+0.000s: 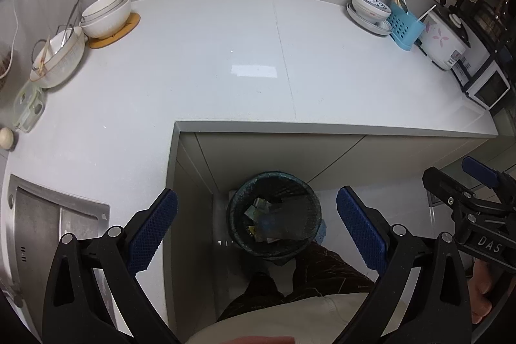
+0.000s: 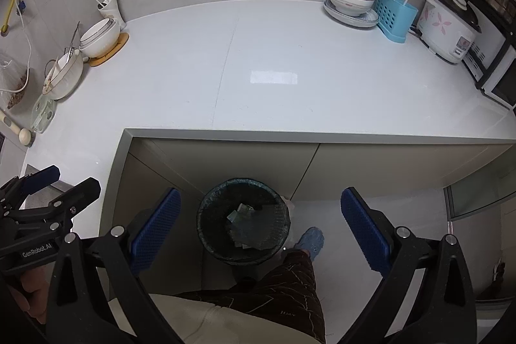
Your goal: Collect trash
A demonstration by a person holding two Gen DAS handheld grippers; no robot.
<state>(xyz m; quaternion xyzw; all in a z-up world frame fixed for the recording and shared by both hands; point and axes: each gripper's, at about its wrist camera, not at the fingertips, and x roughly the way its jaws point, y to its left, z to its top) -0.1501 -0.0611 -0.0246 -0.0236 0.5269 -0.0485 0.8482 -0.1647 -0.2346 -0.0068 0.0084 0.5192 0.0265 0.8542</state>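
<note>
- White tiled walls back a pale L-shaped worktop (image 1: pixel 225 54), its middle bare.
- At the far left of the worktop, stacked white bowls (image 1: pixel 106 13) sit on a round wooden mat (image 1: pixel 116 33), with a larger bowl (image 1: pixel 59 57) holding utensils just nearer.
- At the far right, a patterned bowl (image 2: pixel 350 0) rests on a plate, just beside a blue cutlery holder (image 2: pixel 395 15) and a white rice cooker (image 2: pixel 446 28).
- On the floor below the worktop's inner corner stands a dark bin (image 1: pixel 274 215), with scraps of trash (image 2: pixel 243 223) lying inside it.
- Left gripper (image 1: pixel 256 231) hangs above the bin, jaws spread wide and holding nothing.
- Right gripper (image 2: pixel 261 231) hangs above the bin too, jaws equally wide apart and empty.
- Each gripper shows at the edge of the other's view, side by side and apart.
- A person's dark patterned trouser leg (image 2: pixel 290 289) and blue shoe (image 2: pixel 311 239) are just right of the bin.
</note>
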